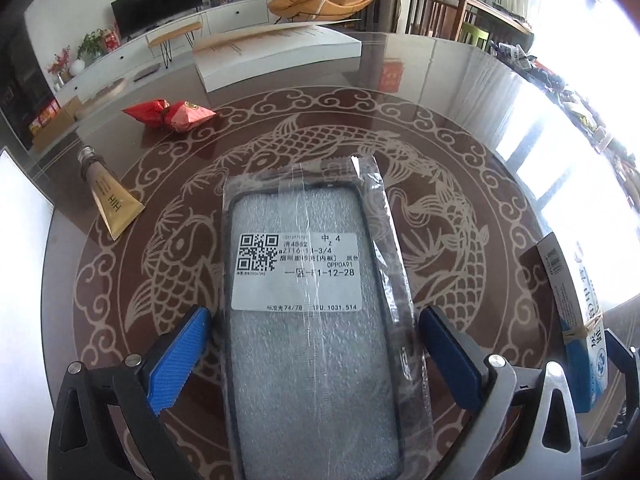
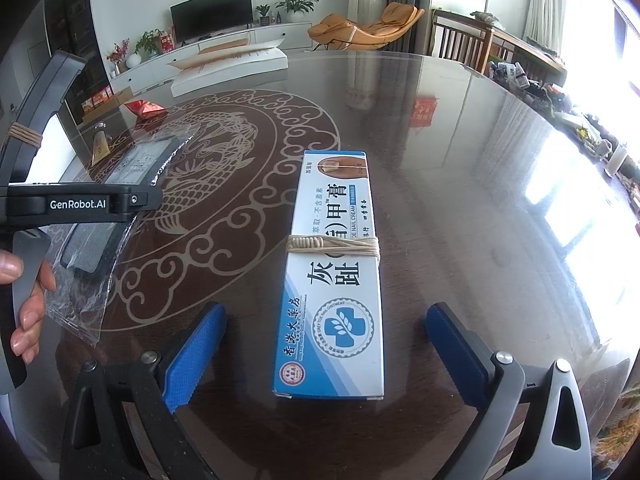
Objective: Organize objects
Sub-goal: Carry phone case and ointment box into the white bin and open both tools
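My left tongs are standing wide apart, straddling the phone case, which is lying flat in its clear plastic bag on the table. The blue pads are sitting on either side of the case; the left one is very close to its edge, but I cannot tell whether it is touching, and the right one is standing just off the bag's loose flap. Nothing is being gripped there. The case's white label is facing up (barcode and print readable).

My right tongs are gaping nearly as wide as they go, and the last of the opening is tapering off. The cream box is lying lengthwise between the pads, clear of both, flat on the table with a band of twine around its middle. In the left wrist view the same box is showing at the right edge, well apart from the phone case.

Farther off to the left, a gold tube is lying on the table near the rim of the fish pattern, and a red packet is sitting beyond it. A large white box is resting at the table's far side. In the right wrist view a hand is wrapping around the left tongs' handle.
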`<act>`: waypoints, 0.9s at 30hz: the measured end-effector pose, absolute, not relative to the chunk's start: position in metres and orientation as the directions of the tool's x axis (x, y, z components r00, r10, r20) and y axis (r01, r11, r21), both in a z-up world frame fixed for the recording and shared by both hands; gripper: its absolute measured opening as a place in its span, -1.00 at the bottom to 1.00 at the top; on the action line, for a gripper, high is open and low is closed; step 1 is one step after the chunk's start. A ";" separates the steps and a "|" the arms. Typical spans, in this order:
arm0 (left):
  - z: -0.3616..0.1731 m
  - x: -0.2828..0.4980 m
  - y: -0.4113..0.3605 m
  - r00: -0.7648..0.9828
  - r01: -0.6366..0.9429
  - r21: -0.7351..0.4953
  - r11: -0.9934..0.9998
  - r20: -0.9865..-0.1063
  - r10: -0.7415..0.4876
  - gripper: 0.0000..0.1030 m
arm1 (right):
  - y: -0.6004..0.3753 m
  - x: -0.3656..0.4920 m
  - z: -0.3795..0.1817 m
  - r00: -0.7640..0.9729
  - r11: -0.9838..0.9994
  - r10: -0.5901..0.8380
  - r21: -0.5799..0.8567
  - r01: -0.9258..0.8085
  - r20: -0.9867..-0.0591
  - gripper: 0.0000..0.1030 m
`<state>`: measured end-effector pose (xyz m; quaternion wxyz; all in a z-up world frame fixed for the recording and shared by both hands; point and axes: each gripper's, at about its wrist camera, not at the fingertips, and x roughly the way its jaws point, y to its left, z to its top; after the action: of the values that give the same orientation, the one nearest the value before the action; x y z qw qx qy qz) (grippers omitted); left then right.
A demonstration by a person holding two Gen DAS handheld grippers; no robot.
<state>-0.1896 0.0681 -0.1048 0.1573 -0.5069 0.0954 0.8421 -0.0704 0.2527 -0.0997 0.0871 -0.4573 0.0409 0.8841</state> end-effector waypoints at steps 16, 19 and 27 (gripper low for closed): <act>-0.093 -0.095 0.039 -0.560 -0.231 -0.007 -0.973 -0.817 0.139 0.45 | 0.260 -0.102 -0.084 -0.413 -0.990 0.067 -0.009 -0.141 -0.908 -0.18; -0.081 -0.065 0.038 -0.586 -0.255 -0.022 -0.967 -0.791 0.172 0.45 | 0.269 -0.089 -0.078 -0.426 -0.985 0.005 0.069 -0.158 -0.905 -0.19; -0.032 -0.022 0.012 -0.632 -0.280 -0.094 -0.955 -0.731 0.258 0.45 | 0.280 -0.048 -0.050 -0.495 -0.943 -0.173 0.289 -0.167 -0.851 -0.19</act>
<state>-0.0225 0.0117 -0.0318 0.1487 -0.4022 0.0139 0.9033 -0.0481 0.2799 -0.0499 -0.0020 -0.5022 0.1692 0.8480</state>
